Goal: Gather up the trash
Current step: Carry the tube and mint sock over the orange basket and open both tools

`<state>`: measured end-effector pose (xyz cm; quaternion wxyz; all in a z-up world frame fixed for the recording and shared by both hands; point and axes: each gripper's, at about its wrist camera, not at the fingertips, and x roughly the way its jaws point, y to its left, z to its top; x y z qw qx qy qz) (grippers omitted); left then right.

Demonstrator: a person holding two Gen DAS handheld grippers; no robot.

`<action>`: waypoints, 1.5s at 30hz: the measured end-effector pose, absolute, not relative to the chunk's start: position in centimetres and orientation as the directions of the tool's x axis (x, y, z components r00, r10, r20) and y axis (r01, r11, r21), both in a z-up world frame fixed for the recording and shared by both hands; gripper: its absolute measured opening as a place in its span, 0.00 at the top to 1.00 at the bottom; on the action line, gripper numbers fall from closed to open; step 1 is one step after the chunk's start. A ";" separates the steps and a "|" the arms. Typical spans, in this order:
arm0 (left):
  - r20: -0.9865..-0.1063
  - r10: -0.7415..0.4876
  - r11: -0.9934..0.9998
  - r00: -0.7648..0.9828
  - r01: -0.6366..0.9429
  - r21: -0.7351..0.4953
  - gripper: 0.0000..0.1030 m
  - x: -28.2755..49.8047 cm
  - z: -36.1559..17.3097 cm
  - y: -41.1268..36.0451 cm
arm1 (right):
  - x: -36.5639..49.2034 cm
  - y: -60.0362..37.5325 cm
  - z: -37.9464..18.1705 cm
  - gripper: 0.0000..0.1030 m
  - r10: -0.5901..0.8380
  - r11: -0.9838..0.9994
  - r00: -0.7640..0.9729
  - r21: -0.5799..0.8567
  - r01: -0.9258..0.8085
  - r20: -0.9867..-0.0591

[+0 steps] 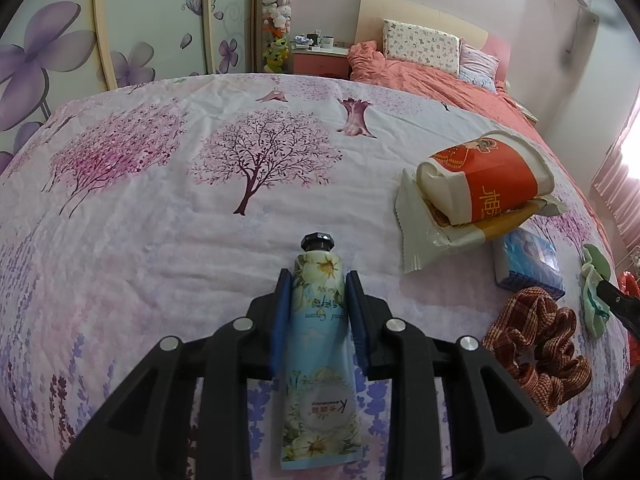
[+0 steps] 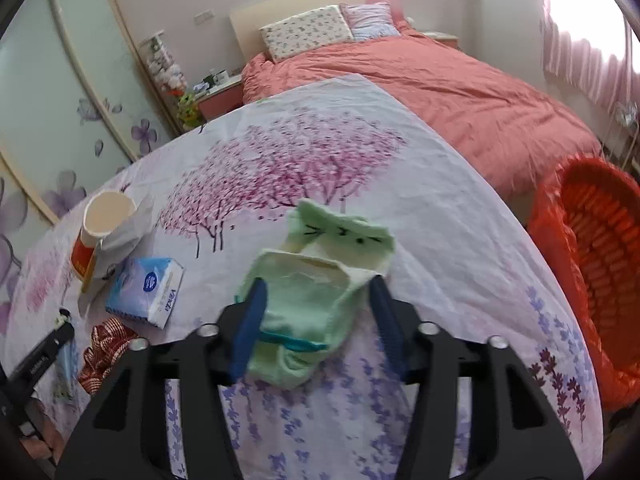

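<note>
Bedsheet, white cotton w/ pink tree print [image 2: 460, 216], carries all items; red plastic lattice basket lined w/ red bag [image 2: 592, 264] stands off its right edge and is judged to be the trash bin.

Step in hand: sorting. Left gripper [image 1: 318, 280] is clamped on a pale-blue floral hand-cream tube w/ black cap [image 1: 318, 320], pads pressing both sides, tube lying on the sheet. Right gripper [image 2: 316, 292] has jaws spread; a pale-green fabric sock w/ teal trim [image 2: 304, 312] sits between the pads, touching the left one, clear of the right one. No grip is evident.

Next move, judged: trash candidates are the red-and-cream paper cup [image 1: 484, 176] and the clear crinkled plastic wrapper [image 1: 424, 236] under it, well apart from the basket. Right gripper needs to clear the sock, cross to that pile, then carry to the basket.

Other items: blue tissue pack [image 2: 146, 290]; rust-check fabric scrunchie [image 1: 536, 344].

Writing: tube reads "Hand Cream" (inverted), plus a "K" logo w/ unreadable small text. Tissue pack reads "Vinda". Cup shows one large gold Chinese character; not legible enough to state.
</note>
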<state>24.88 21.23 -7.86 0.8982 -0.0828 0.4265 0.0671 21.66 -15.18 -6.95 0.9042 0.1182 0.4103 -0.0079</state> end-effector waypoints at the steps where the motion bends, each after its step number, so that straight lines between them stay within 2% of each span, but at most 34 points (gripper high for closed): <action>1: -0.777 0.050 0.977 0.627 -0.191 -0.091 0.72 24.9 -7.8 21.2 | 21.9 -14.5 -7.1 0.40 0.075 0.977 0.658 0.187 0.101 -0.749; 5: -0.777 0.050 0.977 0.627 -0.191 -0.092 0.72 24.9 -7.8 21.2 | 22.3 -13.2 -7.6 0.38 0.027 0.990 0.645 0.112 0.091 -0.763; 7: -0.778 0.052 0.978 0.627 -0.191 -0.088 0.72 24.9 -7.8 21.2 | 22.5 -12.9 -7.6 0.53 0.000 0.992 0.644 0.080 0.096 -0.765; 9: -0.779 0.058 0.980 0.624 -0.183 -0.074 0.70 24.9 -7.9 20.9 | 22.5 -13.3 -7.6 0.79 -0.009 0.990 0.646 0.084 0.114 -0.764; 11: -0.779 0.050 0.984 0.625 -0.163 -0.067 0.60 25.0 -7.8 20.5 | 22.3 -13.9 -7.6 0.93 0.014 0.988 0.647 0.112 0.110 -0.762; 12: -0.779 0.045 0.986 0.625 -0.153 -0.066 0.59 25.0 -7.8 20.3 | 22.3 -14.1 -7.7 0.96 0.026 0.988 0.648 0.119 0.101 -0.762; 17: -0.773 0.003 0.987 0.634 -0.124 -0.098 0.59 24.5 -7.7 20.4 | 21.2 -15.4 -7.4 0.96 0.059 0.985 0.670 0.154 0.084 -0.740; 18: -0.771 -0.007 0.987 0.637 -0.121 -0.109 0.63 24.3 -7.8 20.5 | 21.2 -15.5 -7.4 0.96 0.060 0.984 0.674 0.157 0.085 -0.736; 19: -0.770 -0.013 0.986 0.638 -0.120 -0.116 0.74 24.3 -7.8 20.6 | 21.2 -15.7 -7.3 0.96 0.063 0.983 0.678 0.162 0.084 -0.732; 23: -0.765 -0.034 0.986 0.644 -0.104 -0.132 0.74 24.1 -7.8 20.7 | 21.0 -16.0 -7.1 0.96 0.068 0.984 0.689 0.164 0.075 -0.721; 32: -0.749 -0.023 0.994 0.662 -0.065 -0.088 0.74 23.3 -5.9 19.1 | 19.8 -17.4 -4.9 0.96 0.087 0.982 0.736 0.180 0.048 -0.672; 45: -0.708 -0.110 0.993 0.698 0.044 -0.111 0.74 21.6 0.7 13.3 | 16.3 -20.9 0.0 0.96 0.086 0.978 0.809 0.206 0.044 -0.581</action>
